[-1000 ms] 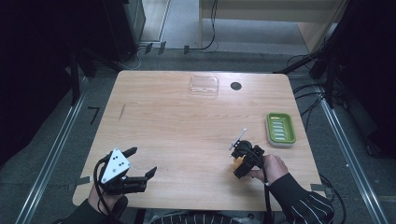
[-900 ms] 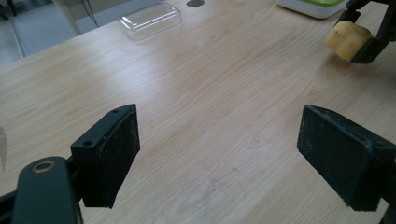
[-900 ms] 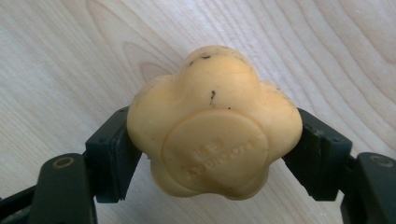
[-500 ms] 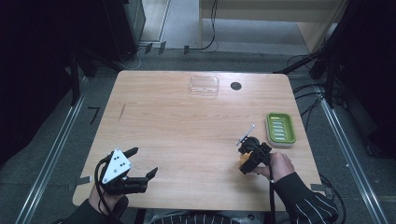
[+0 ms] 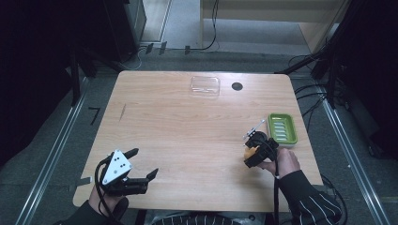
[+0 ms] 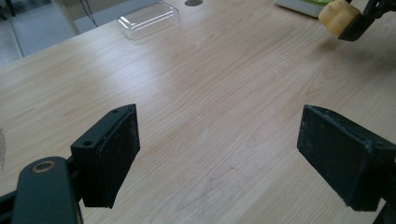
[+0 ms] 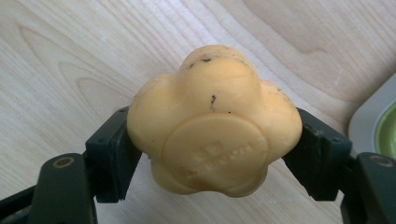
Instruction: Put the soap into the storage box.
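A yellow flower-shaped soap bar [image 7: 215, 126] sits clamped between the two jaws of my right gripper [image 7: 215, 154], held just above the wooden table. From above, the right gripper [image 5: 253, 152] with the soap bar [image 5: 251, 151] hovers just left of a green soap dish [image 5: 281, 129] near the right edge. My left gripper [image 5: 143, 164] rests at the front left, jaws wide apart with nothing between them. In the left gripper view, its pads [image 6: 119, 149] frame bare wood, with the soap bar [image 6: 337, 17] far off at top right.
A clear plastic lid [image 5: 205, 86] lies at the table's far middle, next to a round dark hole [image 5: 237, 86]. The table [image 5: 187, 136] has broad bare wood between the two grippers. Metal rails and cables run along both sides on the floor.
The right gripper has carried the soap a little to the right, closer to the green dish. The left gripper has stayed where it was.
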A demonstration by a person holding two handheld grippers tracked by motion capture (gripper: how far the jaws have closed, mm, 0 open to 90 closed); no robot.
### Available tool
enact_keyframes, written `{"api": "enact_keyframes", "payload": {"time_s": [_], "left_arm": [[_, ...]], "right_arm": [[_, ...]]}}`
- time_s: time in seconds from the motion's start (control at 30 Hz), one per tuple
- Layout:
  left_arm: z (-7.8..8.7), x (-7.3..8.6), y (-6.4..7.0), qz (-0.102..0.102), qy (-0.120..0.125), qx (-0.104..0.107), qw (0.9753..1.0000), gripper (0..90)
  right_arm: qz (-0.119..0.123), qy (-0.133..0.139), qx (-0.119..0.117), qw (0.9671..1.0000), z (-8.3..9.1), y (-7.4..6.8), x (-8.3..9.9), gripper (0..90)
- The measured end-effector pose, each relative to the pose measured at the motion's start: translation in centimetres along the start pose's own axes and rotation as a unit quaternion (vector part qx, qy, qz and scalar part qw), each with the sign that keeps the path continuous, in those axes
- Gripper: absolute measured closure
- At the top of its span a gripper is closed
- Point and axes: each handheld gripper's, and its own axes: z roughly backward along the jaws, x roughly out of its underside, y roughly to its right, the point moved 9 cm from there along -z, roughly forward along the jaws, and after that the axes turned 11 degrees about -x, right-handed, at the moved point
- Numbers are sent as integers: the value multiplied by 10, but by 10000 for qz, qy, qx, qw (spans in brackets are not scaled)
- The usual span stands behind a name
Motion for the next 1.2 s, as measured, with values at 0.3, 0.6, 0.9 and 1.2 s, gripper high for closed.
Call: {"api": "enact_keyframes", "payload": {"time_s": [0.3, 0.6, 0.9, 1.2], "left_arm": [[0, 0, 0, -5, -2, -3, 10000, 136], [-1, -1, 1, -14, -5, 22, 10000, 136], [0, 0, 0, -10, 6, 15, 10000, 136], [-1, 0, 1, -13, -7, 22, 10000, 136]], "right_arm": [[-127, 168, 93, 9997, 8, 12, -1, 260], [-285, 291, 208, 9990, 16, 24, -2, 260], [-389, 424, 349, 9977, 24, 35, -4, 260], [-568, 594, 447, 9956, 32, 49, -6, 259]]}}
